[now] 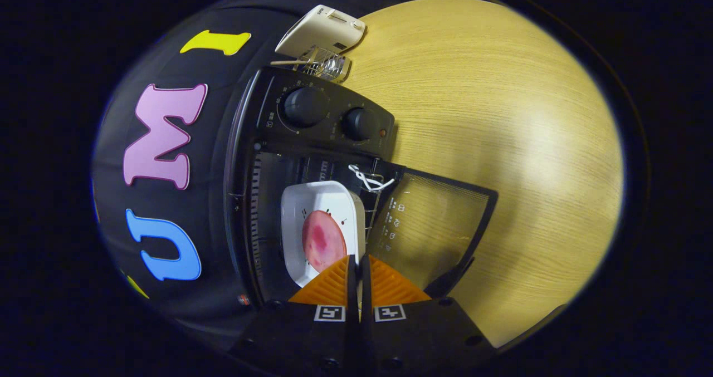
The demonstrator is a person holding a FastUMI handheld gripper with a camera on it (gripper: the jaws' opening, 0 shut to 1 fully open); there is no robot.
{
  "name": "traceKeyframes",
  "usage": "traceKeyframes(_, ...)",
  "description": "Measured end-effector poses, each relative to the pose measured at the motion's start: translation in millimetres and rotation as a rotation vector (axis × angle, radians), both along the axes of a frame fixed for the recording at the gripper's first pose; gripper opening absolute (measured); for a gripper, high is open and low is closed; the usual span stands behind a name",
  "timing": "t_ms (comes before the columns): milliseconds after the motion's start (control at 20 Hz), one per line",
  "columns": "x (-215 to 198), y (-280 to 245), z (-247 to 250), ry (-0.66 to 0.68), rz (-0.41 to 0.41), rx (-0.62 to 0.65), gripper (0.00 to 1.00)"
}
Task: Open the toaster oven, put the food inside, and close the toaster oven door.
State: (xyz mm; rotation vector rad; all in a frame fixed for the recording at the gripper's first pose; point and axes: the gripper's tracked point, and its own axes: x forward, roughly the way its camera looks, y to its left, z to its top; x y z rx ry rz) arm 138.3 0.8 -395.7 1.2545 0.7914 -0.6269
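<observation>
A black toaster oven (328, 121) with two knobs stands on the wooden table, and its glass door (440, 221) hangs fully open. Inside on the wire rack sits a white square plate (312, 199) carrying a round pink slice of food (323, 240). My gripper (357, 265) is at the oven's mouth. Its fingers are closed to a thin gap, with the near rim of the plate pinched between them. The plate lies mostly within the oven cavity, just ahead of the fingertips.
A white appliance (323, 29) and a small wire rack (328, 65) stand beyond the oven. A white cord (367, 179) is looped at the door's hinge side. The wooden table (501, 115) spreads out beside the open door.
</observation>
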Motion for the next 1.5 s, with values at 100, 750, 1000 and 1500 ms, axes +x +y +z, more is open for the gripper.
traceKeyframes(100, 17.4, 9.8, -3.5, -0.010, -0.053, -0.001, 0.05)
traceKeyframes(750, 55.2, 25.8, -20.7, 0.031, -0.174, -0.015, 0.11)
traceKeyframes(1000, 27.2, 28.6, -4.6, 0.055, -0.114, -0.048, 0.78)
traceKeyframes(1500, -65.2, 42.3, 70.4, -0.185, 0.583, -0.514, 0.99)
